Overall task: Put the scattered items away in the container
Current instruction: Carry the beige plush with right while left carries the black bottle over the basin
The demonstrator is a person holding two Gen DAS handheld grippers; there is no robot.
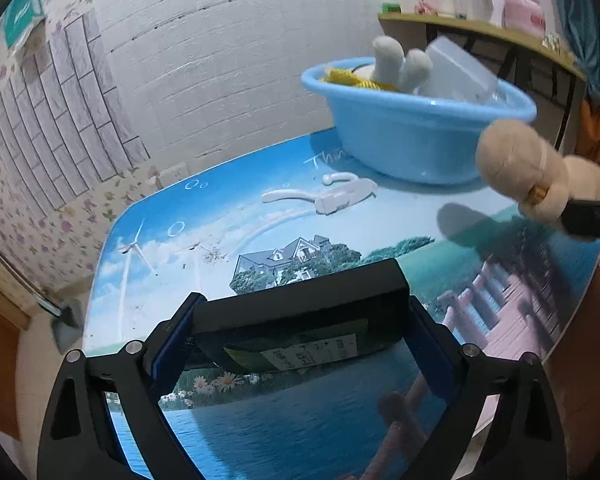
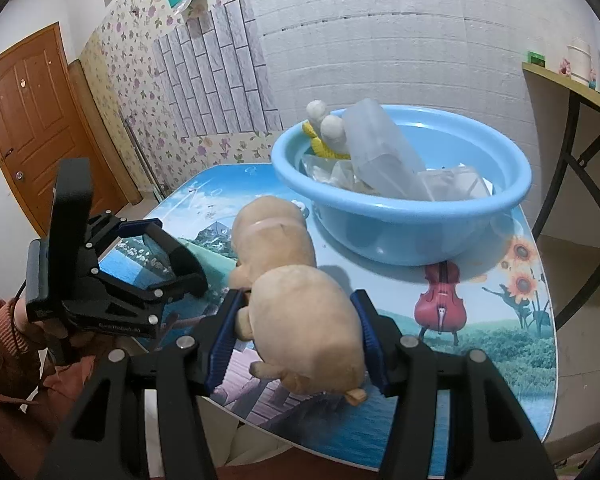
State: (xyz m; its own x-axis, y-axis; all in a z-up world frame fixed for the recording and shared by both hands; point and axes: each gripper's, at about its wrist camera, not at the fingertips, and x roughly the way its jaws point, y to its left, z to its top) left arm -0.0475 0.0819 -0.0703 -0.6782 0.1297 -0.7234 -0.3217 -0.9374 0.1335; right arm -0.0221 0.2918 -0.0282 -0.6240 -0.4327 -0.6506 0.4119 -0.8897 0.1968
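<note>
From your left wrist view, your left gripper (image 1: 300, 316) is clenched on a black box (image 1: 300, 300) with a pale label on its underside, gripped across its width between the blue finger pads (image 1: 172, 340) and lifted above the table (image 1: 148, 248), whose top carries a printed sky-and-house scene. Beyond it, a white plastic hanger (image 1: 324, 196) lies flat on the table just in front of the blue basin (image 1: 416, 136). The basin stands at the far right of the table and holds a white plush toy (image 1: 400, 62) with two limbs sticking up, a coil of yellow rope (image 1: 348, 78) and a clear plastic container (image 1: 460, 68) leaning on the rim. A tan plush toy (image 1: 520, 168) enters from the right edge, off the table surface and near the basin. From your right wrist view, your right gripper (image 2: 296, 340) is grasping that tan plush toy (image 2: 300, 304) around its body, both blue pads pressed into the fabric, the toy held above the near part of the table (image 2: 500, 340) and short of the blue basin (image 2: 400, 224). The left gripper (image 2: 168, 256) shows at the left with the black box (image 2: 184, 258) in its fingers. A brown door (image 2: 32, 120) stands in the background.
</note>
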